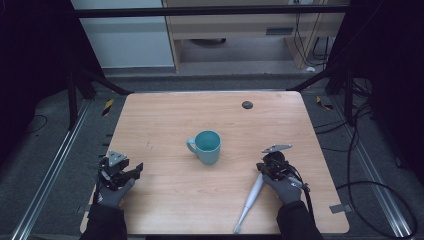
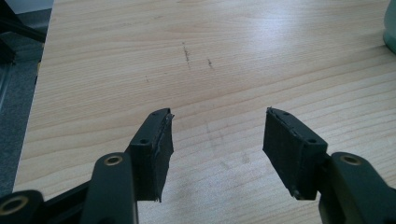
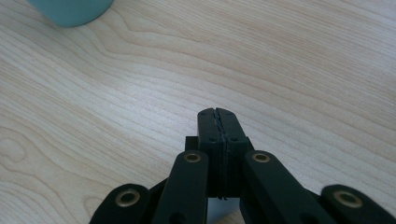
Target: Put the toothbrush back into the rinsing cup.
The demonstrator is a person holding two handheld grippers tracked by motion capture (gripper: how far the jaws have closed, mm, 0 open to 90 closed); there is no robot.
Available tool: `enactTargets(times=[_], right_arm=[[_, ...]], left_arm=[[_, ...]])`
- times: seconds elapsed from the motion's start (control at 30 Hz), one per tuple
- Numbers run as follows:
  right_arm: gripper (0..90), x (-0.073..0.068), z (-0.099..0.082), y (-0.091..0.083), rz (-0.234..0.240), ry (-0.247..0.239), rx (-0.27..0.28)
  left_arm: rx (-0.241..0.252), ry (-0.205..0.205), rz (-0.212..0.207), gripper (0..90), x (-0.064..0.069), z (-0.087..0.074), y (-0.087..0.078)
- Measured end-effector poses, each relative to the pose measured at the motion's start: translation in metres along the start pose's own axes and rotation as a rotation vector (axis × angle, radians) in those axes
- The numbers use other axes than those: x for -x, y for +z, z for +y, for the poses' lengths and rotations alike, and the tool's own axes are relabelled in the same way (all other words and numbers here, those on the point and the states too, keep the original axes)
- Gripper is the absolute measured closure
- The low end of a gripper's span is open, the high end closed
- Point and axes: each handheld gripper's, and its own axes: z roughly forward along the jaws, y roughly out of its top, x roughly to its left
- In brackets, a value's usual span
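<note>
A teal mug [image 1: 206, 146] stands upright near the middle of the wooden table [image 1: 165, 115], its handle turned to the left. Its edge shows in the left gripper view [image 2: 391, 25] and its base in the right gripper view [image 3: 70, 9]. My left gripper [image 1: 136, 170] rests at the table's left side, open, with only bare wood between its pads [image 2: 217, 135]. My right gripper [image 1: 260, 167] sits right of the mug, shut, with its pads pressed together on nothing [image 3: 218, 116]. A pale grey stick-like tool [image 1: 250, 200] lies on the table beside the right hand.
A small dark round spot [image 1: 247, 105] marks the far side of the table. Metal frame rails and cables run along the floor on both sides. The tool's end reaches close to the table's near edge [image 1: 236, 230].
</note>
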Motion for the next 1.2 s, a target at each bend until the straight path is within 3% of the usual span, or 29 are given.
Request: enactTargets(times=[0.37,1.2], right_arm=[[89.8,0.004,-0.003,-0.003,-0.025,0.001,-0.005],[89.6,0.008,-0.012,-0.009,-0.029,0.015,-0.012]], left_arm=[[0.002,0.000,0.000,41.7,0.000,0.000,-0.001],[0.005,-0.003,-0.002,41.7,0.000,0.000,-0.002]])
